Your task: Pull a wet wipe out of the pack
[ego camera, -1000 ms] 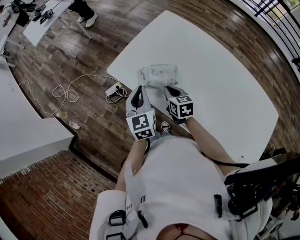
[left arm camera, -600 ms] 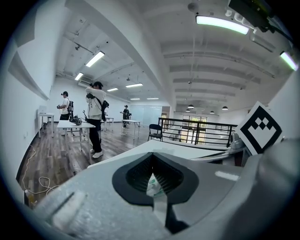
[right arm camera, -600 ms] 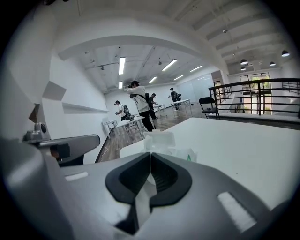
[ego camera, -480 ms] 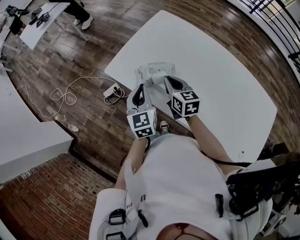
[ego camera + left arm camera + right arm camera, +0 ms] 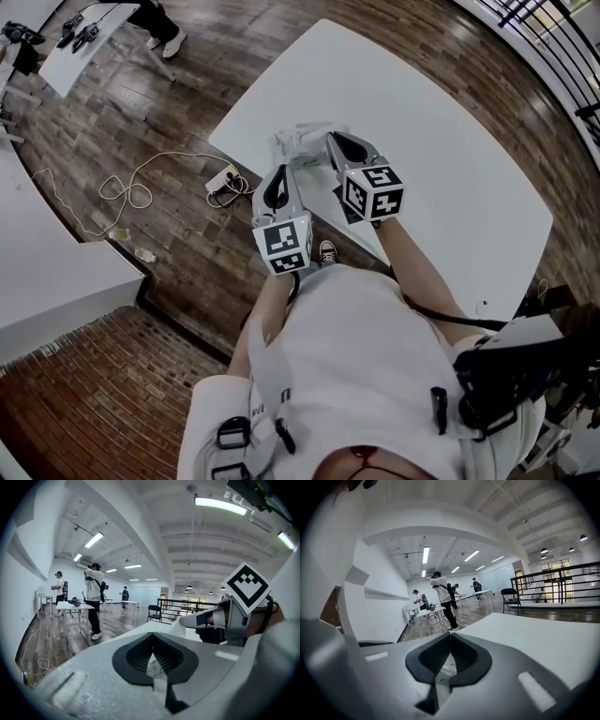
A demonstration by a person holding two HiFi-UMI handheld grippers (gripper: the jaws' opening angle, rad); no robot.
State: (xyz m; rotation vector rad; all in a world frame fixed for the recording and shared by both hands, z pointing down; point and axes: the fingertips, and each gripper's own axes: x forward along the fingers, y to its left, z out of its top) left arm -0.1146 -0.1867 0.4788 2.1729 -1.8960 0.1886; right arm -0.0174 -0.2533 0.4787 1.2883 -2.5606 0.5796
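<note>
The wet wipe pack (image 5: 302,142), white with green print, lies near the left edge of the white table (image 5: 422,122). My left gripper (image 5: 280,170) stays low at the pack's near left end. In the left gripper view its jaws (image 5: 151,635) meet at the tips, with the pack's wrapper (image 5: 153,665) pinched in the gap. My right gripper (image 5: 330,139) hangs raised over the pack's right part, shut. In the right gripper view (image 5: 450,633) a thin white sheet, seemingly a wet wipe (image 5: 440,691), hangs down from between its closed pads. The pack's right half is hidden under it.
A power strip and looped cable (image 5: 225,180) lie on the wooden floor left of the table. More white tables stand at the left (image 5: 56,262) and top left (image 5: 84,37). A railing runs along the top right. People stand at far tables (image 5: 443,597).
The right gripper has risen and shifted farther over the pack, still shut. The left gripper has stayed at the pack's near end.
</note>
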